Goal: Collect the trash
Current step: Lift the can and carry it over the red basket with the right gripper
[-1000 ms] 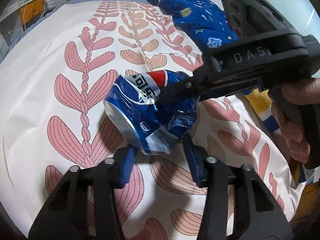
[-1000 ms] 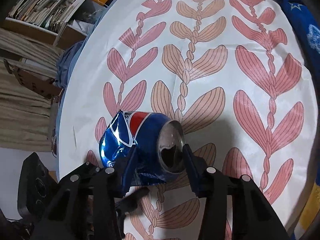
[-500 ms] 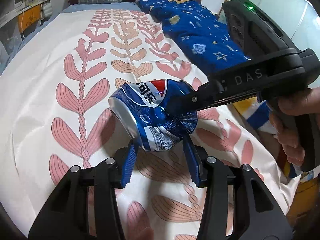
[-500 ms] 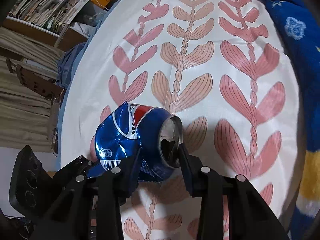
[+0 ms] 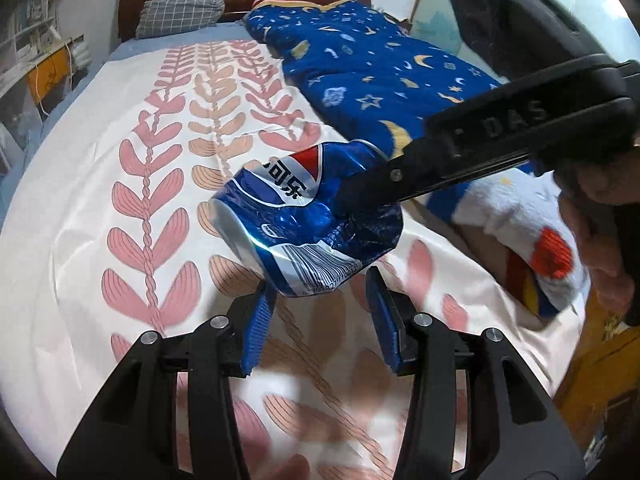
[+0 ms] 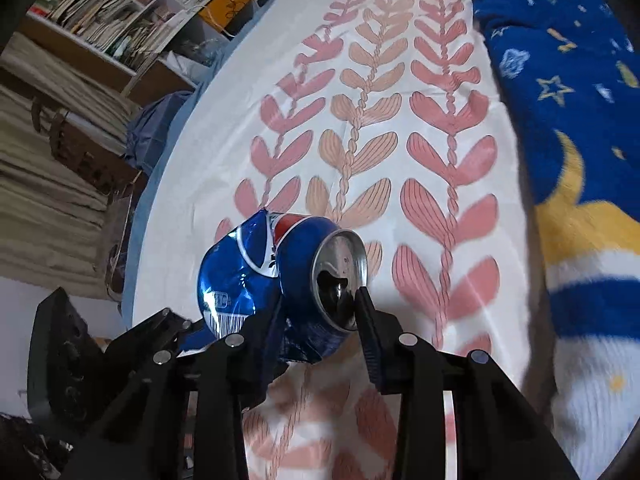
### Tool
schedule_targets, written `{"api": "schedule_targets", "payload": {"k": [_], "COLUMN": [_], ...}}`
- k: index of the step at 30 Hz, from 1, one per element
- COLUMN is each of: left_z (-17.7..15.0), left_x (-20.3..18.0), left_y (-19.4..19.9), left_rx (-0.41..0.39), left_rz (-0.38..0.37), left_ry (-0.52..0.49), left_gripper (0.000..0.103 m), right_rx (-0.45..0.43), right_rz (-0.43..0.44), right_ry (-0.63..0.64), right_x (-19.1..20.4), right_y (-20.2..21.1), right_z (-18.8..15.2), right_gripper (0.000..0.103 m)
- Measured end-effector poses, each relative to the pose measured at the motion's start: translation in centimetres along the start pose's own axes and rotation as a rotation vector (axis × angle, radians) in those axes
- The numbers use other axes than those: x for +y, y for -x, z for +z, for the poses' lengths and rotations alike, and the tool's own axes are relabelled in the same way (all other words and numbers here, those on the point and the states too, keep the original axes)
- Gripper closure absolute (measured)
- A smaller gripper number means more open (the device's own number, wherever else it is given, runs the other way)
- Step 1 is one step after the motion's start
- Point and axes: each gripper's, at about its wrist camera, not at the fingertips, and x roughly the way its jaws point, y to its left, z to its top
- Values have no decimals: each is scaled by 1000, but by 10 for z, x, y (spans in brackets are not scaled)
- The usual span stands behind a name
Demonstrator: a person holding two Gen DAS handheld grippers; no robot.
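Above the bed (image 5: 80,248), right gripper (image 6: 320,320) jaws closing on the crushed can (image 6: 280,280).

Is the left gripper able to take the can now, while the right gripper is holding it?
Probably yes. The left gripper is open just below the crushed can, with nothing between them. The right gripper is closing on the can's top end, so the bottom end stays free for the left fingers.

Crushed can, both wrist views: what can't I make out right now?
- Left view: the can's top end, hidden by its body and the right tongs.
- Right view: its base faces away; the left tongs sit behind it, their contact unclear.
- Both views: nowhere to drop the trash shows.
- Right view: the sheet is motion-blurred.
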Motion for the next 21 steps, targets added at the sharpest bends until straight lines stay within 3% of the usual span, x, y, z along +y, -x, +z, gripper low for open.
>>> {"api": "schedule_targets", "payload": {"k": [9,21], "left_z": [-20,-45], "left_x": [-54,-120], "left_y": [61,105], "left_rx": [-50,-65], "left_rz": [-55,-141], "left_ry": [-73,-187], "left_gripper": [56,56], "right_rx": [-50,-103], "right_rz": [-38,-55], "right_ry": [41,3], "right_x": [17,1], "right_y": [89,155], "right_z": [-79,-169], "right_gripper": [68,72]}}
